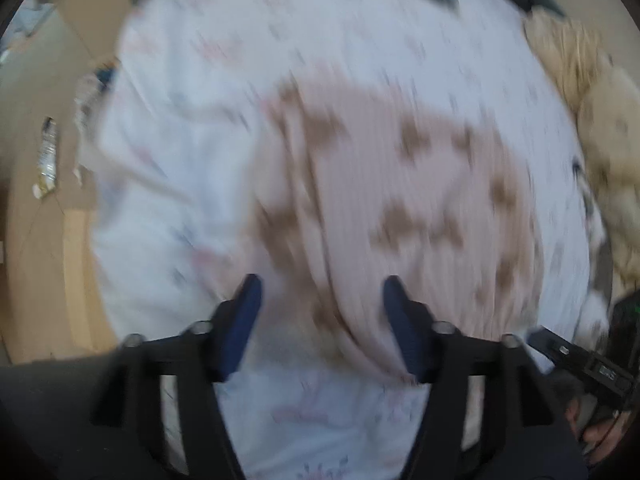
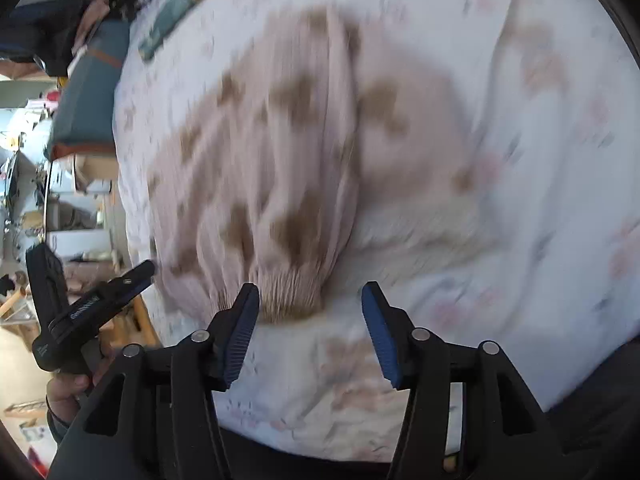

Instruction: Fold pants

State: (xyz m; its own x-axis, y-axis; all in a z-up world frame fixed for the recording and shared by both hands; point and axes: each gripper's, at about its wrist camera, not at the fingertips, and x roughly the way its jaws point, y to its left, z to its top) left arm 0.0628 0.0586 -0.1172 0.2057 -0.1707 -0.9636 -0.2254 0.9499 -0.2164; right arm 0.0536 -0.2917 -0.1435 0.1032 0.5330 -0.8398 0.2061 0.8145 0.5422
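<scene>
Two claws parted and empty: left gripper and right gripper over pink pants bunched on the floral bedsheet; risk of pinching sheet along with waistband, dragging the fold askew

Bedsheet open — pants amid
</scene>
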